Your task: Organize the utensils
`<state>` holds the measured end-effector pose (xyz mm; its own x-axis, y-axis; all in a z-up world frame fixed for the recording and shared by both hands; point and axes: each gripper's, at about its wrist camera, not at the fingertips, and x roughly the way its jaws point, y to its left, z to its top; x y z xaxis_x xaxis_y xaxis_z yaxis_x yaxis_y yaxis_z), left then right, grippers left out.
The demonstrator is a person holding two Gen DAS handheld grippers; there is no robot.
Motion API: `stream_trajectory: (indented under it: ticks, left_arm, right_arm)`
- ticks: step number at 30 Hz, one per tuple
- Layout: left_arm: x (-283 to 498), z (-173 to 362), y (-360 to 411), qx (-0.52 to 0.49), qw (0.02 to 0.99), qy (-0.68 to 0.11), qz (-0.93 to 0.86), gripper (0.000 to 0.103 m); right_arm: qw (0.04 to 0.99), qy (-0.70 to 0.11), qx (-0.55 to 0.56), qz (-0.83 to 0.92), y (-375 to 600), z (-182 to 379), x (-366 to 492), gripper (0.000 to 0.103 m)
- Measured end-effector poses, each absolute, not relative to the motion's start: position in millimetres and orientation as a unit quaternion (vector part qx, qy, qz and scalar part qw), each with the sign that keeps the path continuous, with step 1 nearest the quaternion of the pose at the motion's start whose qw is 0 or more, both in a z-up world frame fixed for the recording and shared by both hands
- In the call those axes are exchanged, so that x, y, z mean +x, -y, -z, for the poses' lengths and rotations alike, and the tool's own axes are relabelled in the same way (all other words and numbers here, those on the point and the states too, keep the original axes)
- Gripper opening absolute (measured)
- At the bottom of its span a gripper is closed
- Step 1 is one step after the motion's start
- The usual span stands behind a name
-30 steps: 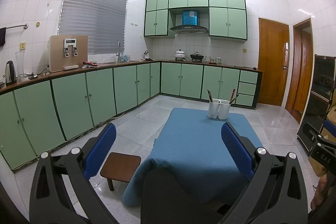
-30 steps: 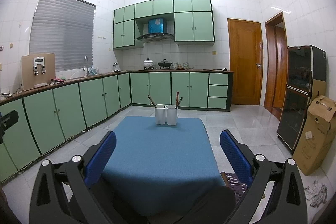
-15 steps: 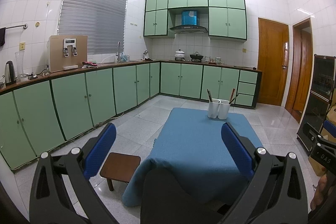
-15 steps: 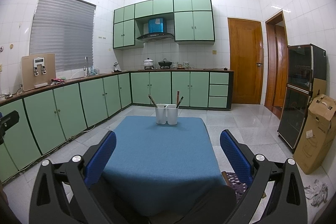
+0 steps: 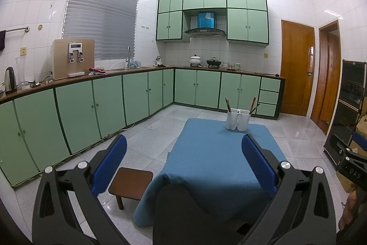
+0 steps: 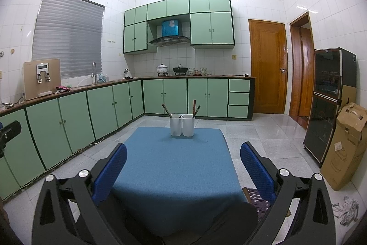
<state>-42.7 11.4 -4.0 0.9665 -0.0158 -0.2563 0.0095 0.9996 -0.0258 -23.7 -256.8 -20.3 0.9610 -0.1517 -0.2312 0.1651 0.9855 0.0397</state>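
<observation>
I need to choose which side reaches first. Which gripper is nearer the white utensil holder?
Neither clearly. Both grippers, left and right, are open and back at the table's near end. The utensil holder stands at the far end, right of the left gripper, straight ahead of the right.

Our right hand-held gripper (image 6: 183,162) hangs above the near edge of the table (image 6: 174,167), blue pads spread wide with nothing between them. Straight ahead, at the table's far edge, stands a white twin-cup holder (image 6: 182,125); dark-handled utensils (image 6: 195,108) lean out of both cups. Off to our right, on the floor, a cardboard box (image 6: 346,146) leans against a dark cabinet (image 6: 330,102).
</observation>
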Motion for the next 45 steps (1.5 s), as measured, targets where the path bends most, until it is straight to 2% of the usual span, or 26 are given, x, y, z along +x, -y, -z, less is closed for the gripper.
stream_trajectory:
  ticks: [45]
  left_arm:
    - [-40.1, 4.1, -9.6, -0.014, 0.991, -0.131, 0.012, 0.097]
  right_arm:
    - [0.990, -0.114, 0.031, 0.081, 249.8, 20.4, -21.8, 0.097]
